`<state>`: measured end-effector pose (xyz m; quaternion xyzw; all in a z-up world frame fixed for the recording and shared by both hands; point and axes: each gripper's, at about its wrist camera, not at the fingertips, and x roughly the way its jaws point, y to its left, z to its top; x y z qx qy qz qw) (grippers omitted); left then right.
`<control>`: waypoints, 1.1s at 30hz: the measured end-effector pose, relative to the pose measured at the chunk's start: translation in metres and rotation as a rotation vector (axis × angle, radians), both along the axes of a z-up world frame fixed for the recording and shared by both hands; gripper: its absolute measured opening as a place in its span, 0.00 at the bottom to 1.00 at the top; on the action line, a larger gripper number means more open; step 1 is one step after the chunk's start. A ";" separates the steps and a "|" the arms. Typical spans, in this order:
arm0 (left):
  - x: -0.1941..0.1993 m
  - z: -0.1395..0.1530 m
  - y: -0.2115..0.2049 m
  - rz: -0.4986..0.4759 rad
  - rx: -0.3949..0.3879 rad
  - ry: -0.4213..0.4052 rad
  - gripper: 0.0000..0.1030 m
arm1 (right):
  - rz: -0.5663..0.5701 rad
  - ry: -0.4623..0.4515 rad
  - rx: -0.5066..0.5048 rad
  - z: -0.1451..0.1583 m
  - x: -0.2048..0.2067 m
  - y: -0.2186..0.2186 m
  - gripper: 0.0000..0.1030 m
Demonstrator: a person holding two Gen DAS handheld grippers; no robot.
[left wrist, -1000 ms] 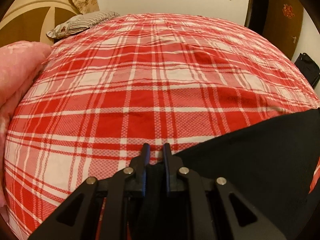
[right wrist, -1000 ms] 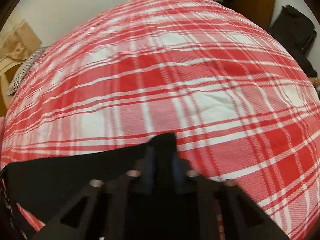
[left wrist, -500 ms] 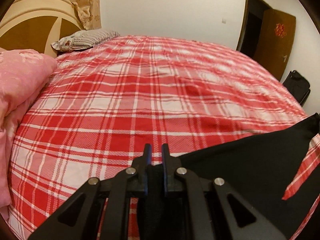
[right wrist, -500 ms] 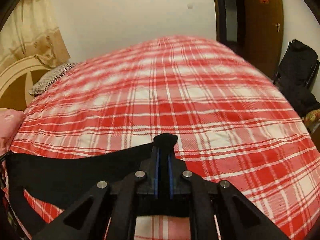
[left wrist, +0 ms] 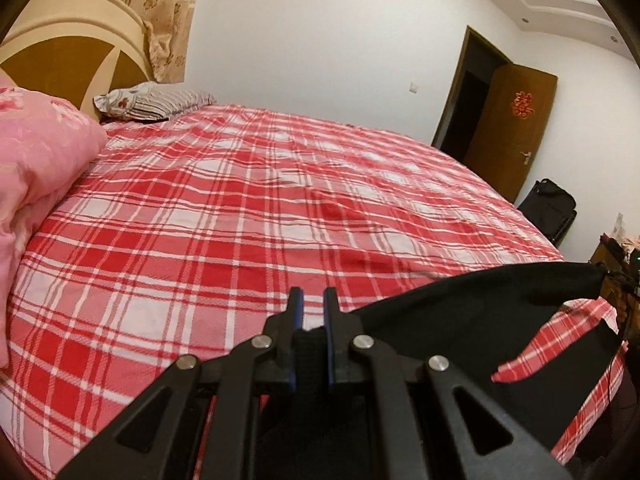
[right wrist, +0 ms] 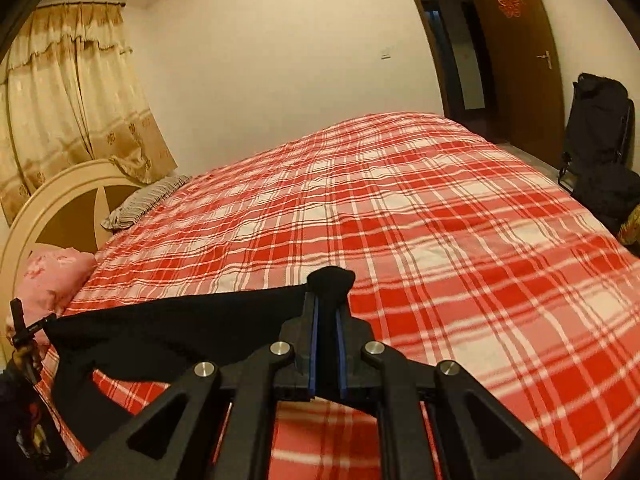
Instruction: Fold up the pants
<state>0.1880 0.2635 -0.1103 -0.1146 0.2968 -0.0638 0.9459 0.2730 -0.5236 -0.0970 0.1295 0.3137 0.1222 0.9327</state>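
A red plaid bed (left wrist: 240, 220) carries a pink quilt (left wrist: 36, 168) at its left edge and a striped pillow (left wrist: 156, 100) by the headboard (left wrist: 72, 52).

Left gripper (left wrist: 311, 312) points toward 12 o'clock, tilted downward, fingers (left wrist: 295, 312) pinched on black pants (left wrist: 480, 304); right gripper (right wrist: 327, 312) likewise, fingers clamped on the same cloth.

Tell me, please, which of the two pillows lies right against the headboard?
The striped pillow, at the bed's far corner; the pink pillow sits nearer the camera.
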 end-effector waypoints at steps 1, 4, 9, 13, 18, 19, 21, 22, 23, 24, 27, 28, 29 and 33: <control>-0.007 0.000 0.003 -0.004 -0.013 -0.010 0.10 | -0.005 -0.002 0.007 -0.001 -0.004 -0.003 0.07; -0.023 -0.002 0.007 -0.011 -0.037 -0.021 0.10 | -0.023 -0.018 0.039 -0.002 -0.024 -0.015 0.07; -0.049 -0.008 0.006 -0.051 -0.056 -0.034 0.10 | -0.031 -0.030 0.055 0.000 -0.057 -0.028 0.07; -0.063 -0.021 0.004 -0.071 -0.033 -0.025 0.10 | -0.037 -0.021 0.052 -0.003 -0.078 -0.036 0.07; -0.083 -0.044 0.008 -0.074 -0.049 -0.002 0.10 | -0.060 -0.005 0.062 -0.011 -0.103 -0.048 0.07; -0.086 -0.047 0.007 -0.077 -0.048 0.002 0.10 | -0.063 0.000 0.057 -0.012 -0.107 -0.049 0.07; -0.093 -0.053 0.006 -0.097 -0.050 0.012 0.10 | -0.066 0.024 0.035 -0.015 -0.112 -0.049 0.07; -0.096 -0.055 0.005 -0.101 -0.042 0.012 0.10 | -0.066 0.033 0.029 -0.016 -0.113 -0.049 0.07; -0.100 -0.058 0.003 -0.106 -0.034 0.016 0.10 | -0.066 0.046 0.023 -0.018 -0.115 -0.049 0.07; -0.103 -0.060 0.003 -0.109 -0.032 0.020 0.11 | -0.067 0.057 0.021 -0.021 -0.116 -0.050 0.07; -0.112 -0.065 0.003 -0.118 -0.010 0.034 0.14 | -0.075 0.103 -0.017 -0.029 -0.122 -0.053 0.08; -0.113 -0.066 0.003 -0.119 0.004 0.037 0.15 | -0.076 0.113 -0.021 -0.031 -0.124 -0.054 0.11; -0.116 -0.067 0.002 -0.120 0.025 0.045 0.15 | -0.072 0.129 -0.021 -0.032 -0.125 -0.056 0.19; -0.129 -0.070 0.007 -0.100 0.085 0.060 0.17 | -0.097 0.134 -0.049 -0.025 -0.142 -0.064 0.43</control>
